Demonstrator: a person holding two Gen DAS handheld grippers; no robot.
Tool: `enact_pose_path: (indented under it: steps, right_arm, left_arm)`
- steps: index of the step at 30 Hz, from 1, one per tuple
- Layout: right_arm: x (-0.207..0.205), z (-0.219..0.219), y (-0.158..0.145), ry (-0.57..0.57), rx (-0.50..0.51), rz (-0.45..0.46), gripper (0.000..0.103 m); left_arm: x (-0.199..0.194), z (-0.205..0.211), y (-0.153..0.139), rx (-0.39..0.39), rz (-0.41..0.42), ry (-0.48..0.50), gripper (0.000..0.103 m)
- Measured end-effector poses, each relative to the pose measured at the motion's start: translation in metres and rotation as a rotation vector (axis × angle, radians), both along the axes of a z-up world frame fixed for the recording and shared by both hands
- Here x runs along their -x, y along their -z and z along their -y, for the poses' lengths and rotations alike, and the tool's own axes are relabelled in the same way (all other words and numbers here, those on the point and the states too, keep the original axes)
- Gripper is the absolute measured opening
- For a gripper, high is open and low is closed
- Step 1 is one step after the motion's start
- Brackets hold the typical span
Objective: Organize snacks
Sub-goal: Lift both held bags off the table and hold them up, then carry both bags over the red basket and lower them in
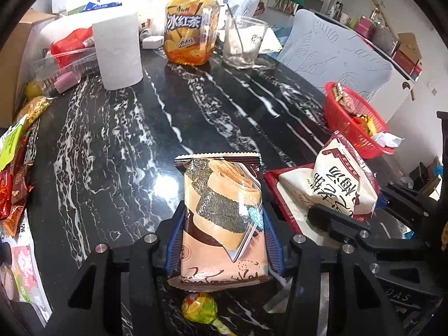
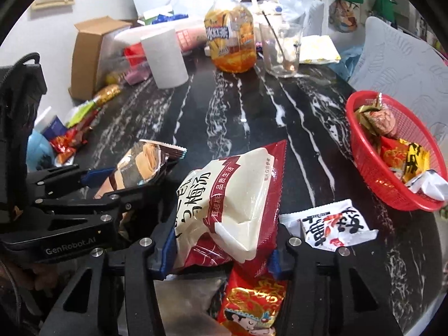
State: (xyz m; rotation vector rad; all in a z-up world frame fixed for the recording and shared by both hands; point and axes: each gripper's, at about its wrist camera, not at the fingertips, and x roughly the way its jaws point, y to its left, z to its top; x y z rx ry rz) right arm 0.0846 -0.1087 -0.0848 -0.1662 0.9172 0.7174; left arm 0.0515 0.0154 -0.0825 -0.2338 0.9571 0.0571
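My left gripper (image 1: 224, 218) is shut on a brown seaweed-roll snack packet (image 1: 224, 218), held above the black marble table (image 1: 126, 140). My right gripper (image 2: 221, 224) is shut on a white and red plum-drink packet (image 2: 232, 204); that packet also shows in the left wrist view (image 1: 341, 184), to the right of the left gripper. The left gripper with its packet (image 2: 142, 165) shows at the left in the right wrist view. A red basket (image 2: 372, 168) holding several snacks stands at the right, also seen in the left wrist view (image 1: 350, 126).
A white snack sachet (image 2: 333, 224) and a red packet (image 2: 252, 305) lie near the front edge. A lollipop (image 1: 198, 308) lies under the left gripper. A paper roll (image 1: 117, 53), tea bottle (image 1: 190, 28) and glass (image 1: 243, 42) stand at the back. Loose snacks (image 1: 14, 168) lie at the left.
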Motion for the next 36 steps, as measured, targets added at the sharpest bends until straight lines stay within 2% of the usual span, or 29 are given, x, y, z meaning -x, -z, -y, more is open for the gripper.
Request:
enact_pose_path:
  steps: [9, 20, 36]
  right_arm:
    - [0.012, 0.018, -0.018, 0.033, -0.057, 0.023, 0.05]
    - [0.033, 0.059, -0.033, 0.121, -0.075, 0.059, 0.05]
    - [0.062, 0.145, -0.035, 0.332, -0.108, 0.043, 0.05]
  left_arm:
    - [0.005, 0.018, -0.019, -0.01, 0.049, 0.039, 0.05]
    - [0.01, 0.057, -0.035, -0.005, 0.089, 0.142, 0.05]
    - [0.002, 0.149, -0.048, 0.034, 0.113, 0.384, 0.05]
